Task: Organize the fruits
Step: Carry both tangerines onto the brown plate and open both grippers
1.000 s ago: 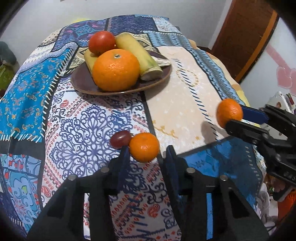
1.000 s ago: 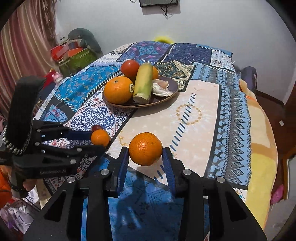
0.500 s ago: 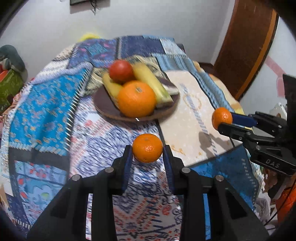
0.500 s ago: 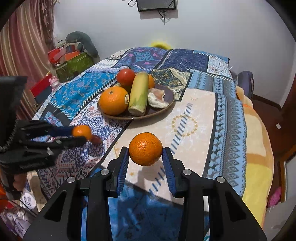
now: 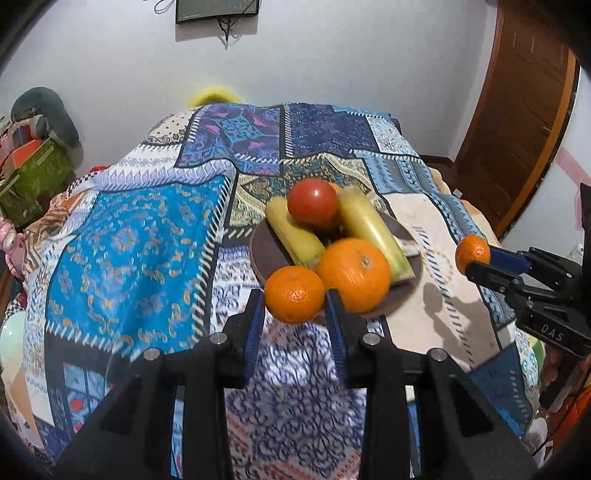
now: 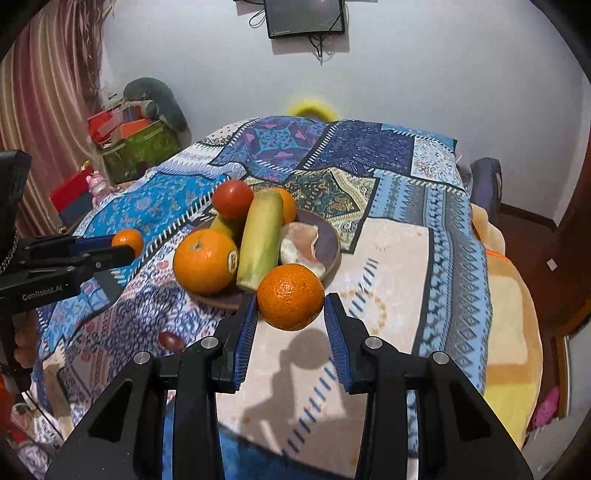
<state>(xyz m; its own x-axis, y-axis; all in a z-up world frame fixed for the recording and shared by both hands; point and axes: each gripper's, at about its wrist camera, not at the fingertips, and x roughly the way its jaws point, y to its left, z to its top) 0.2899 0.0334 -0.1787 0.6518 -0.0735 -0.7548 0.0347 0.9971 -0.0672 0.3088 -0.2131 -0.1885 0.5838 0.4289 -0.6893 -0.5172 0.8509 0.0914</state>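
Observation:
My left gripper point(image 5: 295, 308) is shut on a small mandarin point(image 5: 294, 294), held in the air just in front of the brown plate point(image 5: 258, 254). My right gripper point(image 6: 290, 314) is shut on a second mandarin point(image 6: 290, 295), also above the cloth near the plate's point(image 6: 332, 240) front rim. The plate carries a large orange point(image 6: 205, 260), a tomato point(image 6: 232, 199), a yellow-green banana point(image 6: 260, 236), another banana point(image 5: 295, 236) and a piece of peel point(image 6: 301, 243). Each gripper shows in the other's view: the right gripper point(image 5: 476, 258) at the right, the left gripper point(image 6: 125, 247) at the left.
A dark red small fruit point(image 6: 170, 340) lies on the patchwork cloth point(image 6: 399, 258) left of my right gripper. Boxes and a green bag point(image 6: 136, 147) stand beyond the table's left side. A wooden door point(image 5: 517, 110) is at the far right. A screen point(image 6: 304, 18) hangs on the wall.
My left gripper has risen off the cloth with its mandarin, leaving the dark red fruit, and moved up to the plate. My right gripper has carried its mandarin closer to the plate.

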